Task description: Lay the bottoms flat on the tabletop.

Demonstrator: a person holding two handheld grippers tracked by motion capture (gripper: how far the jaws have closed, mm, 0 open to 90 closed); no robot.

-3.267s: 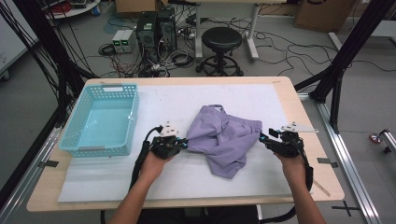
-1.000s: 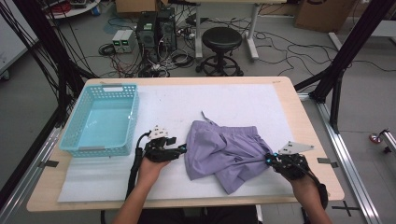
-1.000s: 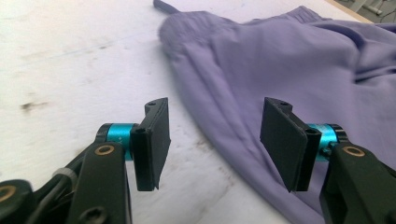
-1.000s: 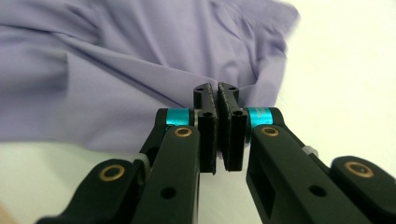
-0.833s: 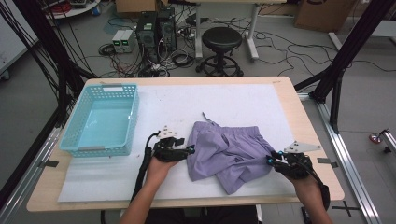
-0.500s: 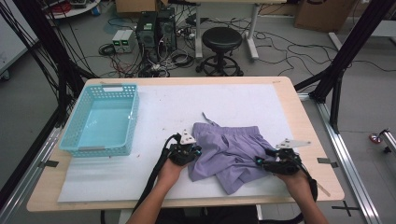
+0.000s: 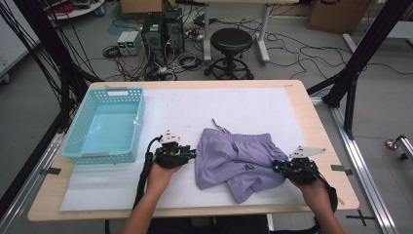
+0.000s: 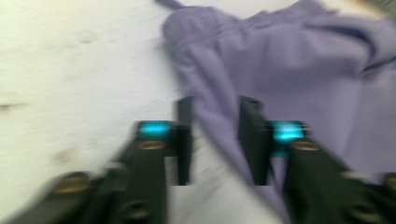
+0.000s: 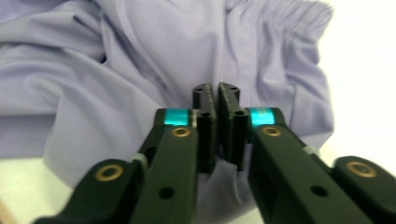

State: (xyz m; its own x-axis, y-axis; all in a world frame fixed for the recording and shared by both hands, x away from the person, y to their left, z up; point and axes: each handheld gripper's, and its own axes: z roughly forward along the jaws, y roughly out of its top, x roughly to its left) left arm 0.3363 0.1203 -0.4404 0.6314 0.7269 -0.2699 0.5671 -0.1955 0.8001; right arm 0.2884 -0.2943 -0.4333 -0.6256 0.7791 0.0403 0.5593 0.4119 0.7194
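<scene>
Purple shorts (image 7: 238, 158) lie spread on the white mat (image 7: 234, 105), waistband toward the far side. My left gripper (image 7: 192, 155) sits at their left edge. In the left gripper view its jaws (image 8: 215, 105) have just been opening and stand apart, with the hem of the shorts (image 8: 303, 60) crossing the gap untouched. My right gripper (image 7: 275, 167) is at the lower right corner. In the right gripper view its jaws (image 9: 217, 91) have just been closing and stand almost together, pinching a fold of the shorts (image 9: 116, 60).
A light blue plastic basket (image 7: 139, 122) stands at the left of the table. The table's front edge (image 7: 195, 214) runs just behind both hands. A stool, computers and cables are on the floor beyond the far edge.
Since the first frame the shorts have been pulled from a bunched heap into a flatter spread. The left gripper went right to the shorts' edge, then drew slightly back left. The right gripper stayed at its corner.
</scene>
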